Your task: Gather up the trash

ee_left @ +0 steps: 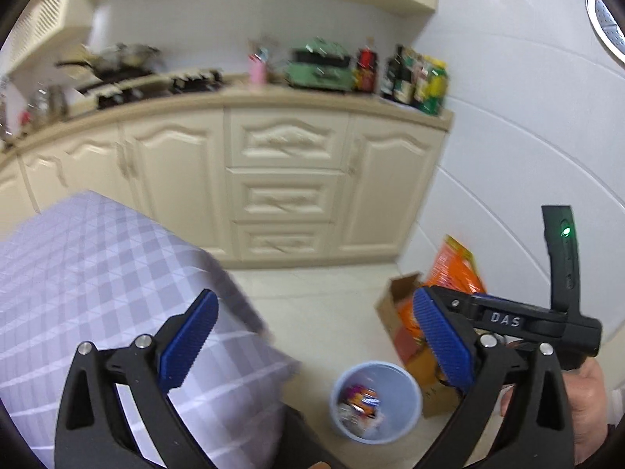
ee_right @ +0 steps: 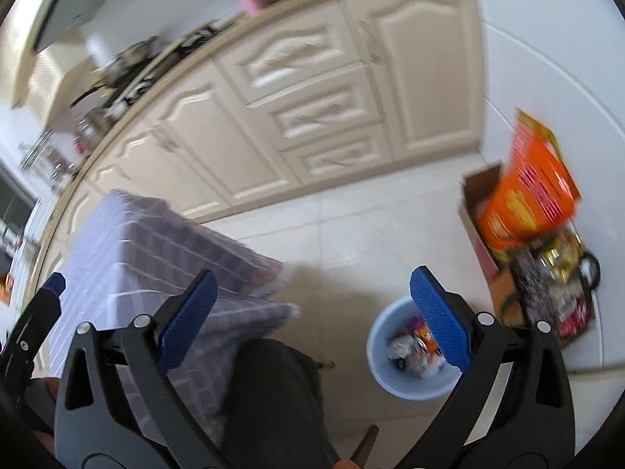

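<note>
Both claws are spread wide with nothing in them: the left gripper (ee_left: 312, 336) has its blue ribbed pads (ee_left: 187, 346) far apart and bare, and the right gripper (ee_right: 312, 316) looks the same, jaws gaping and empty. So neither one is carrying trash right now. The pale blue round plastic bin (ee_right: 390, 383) sits on the cream tiled floor (ee_right: 343, 226) below and ahead of the grippers, just beside the corner of the table with the lilac checked tablecloth (ee_left: 78, 258), and it already has a pile of crumpled colourful wrappers (ee_left: 361, 404) in it, plus something silvery that I can't make out through the blur. My read is that the drop-off part is done, or at least one round of it. What's left is hard to say: the stretch of tablecloth I can see has no litter on it, and the floor around the bin looks clean too. The brown cardboard box (ee_right: 478, 211) with the orange packet (ee_right: 527, 195) against the wall is near the bin, but whether that counts as trash or storage I honestly can't tell. Most of the table is out of view, so more may be waiting there.
</note>
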Motion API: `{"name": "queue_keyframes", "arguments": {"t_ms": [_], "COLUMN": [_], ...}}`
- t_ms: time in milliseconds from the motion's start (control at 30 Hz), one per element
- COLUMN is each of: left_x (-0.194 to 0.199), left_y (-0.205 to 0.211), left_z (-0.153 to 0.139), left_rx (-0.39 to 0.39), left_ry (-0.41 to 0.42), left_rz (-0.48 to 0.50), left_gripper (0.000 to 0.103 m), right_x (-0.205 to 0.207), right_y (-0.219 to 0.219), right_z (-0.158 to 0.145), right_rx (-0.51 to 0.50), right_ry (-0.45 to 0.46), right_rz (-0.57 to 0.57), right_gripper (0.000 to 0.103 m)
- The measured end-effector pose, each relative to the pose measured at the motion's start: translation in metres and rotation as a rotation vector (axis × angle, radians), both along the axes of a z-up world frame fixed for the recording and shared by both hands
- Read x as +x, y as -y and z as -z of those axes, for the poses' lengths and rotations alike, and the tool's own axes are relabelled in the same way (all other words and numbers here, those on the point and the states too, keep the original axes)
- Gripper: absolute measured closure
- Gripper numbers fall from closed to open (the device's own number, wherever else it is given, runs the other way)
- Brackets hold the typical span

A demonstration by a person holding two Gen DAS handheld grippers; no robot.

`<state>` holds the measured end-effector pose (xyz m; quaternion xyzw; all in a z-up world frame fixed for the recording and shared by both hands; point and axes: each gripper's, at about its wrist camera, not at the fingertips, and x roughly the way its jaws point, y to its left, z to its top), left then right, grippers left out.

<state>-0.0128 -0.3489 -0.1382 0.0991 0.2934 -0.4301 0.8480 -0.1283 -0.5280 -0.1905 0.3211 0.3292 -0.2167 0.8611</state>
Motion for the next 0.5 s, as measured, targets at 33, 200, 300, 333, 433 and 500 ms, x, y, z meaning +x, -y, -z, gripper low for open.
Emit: {"name": "queue_keyframes", "arguments": {"t_ms": [33,200,300,333,433,500], "left_x": [0.002,0.018,0.027,0.03,0.036,0.038], "left_y": [-0.007,-0.063,-0.094,-0.108,-0.146,-0.167], "left_z": [-0.005,-0.039,-0.056,-0.062,-0.078,-0.086], "left_rx": [-0.001,-0.018,-0.027,-0.035,-0.057,-0.072], "left_ry": [0.016,0.138,0.187,0.21,0.285,0.341], "left_rz": [-0.019,-0.167,-0.249,-0.291,-0.412,-0.474], "left_gripper": [0.005,0.005,0.005,0.005,0.005,0.005], "right_x": [0.007,0.049,0.078,0.084,0.105,0.119], "right_y": [-0.006,-0.047,-0.08,-0.089,-0.119,-0.143], "right_z": [-0.007,-0.045,-0.072,-0.079,-0.1,-0.116], "right_rx": [-0.009,-0.069,-0.117,-0.13,-0.177,-0.211], "right_ry": [0.011,0.067,0.102,0.113,0.146,0.173], "right_rz": [-0.021,-0.142,-0.223,-0.243,-0.308,-0.354], "right_gripper": [0.006,0.006,0.006,0.006,0.006,0.006]}}
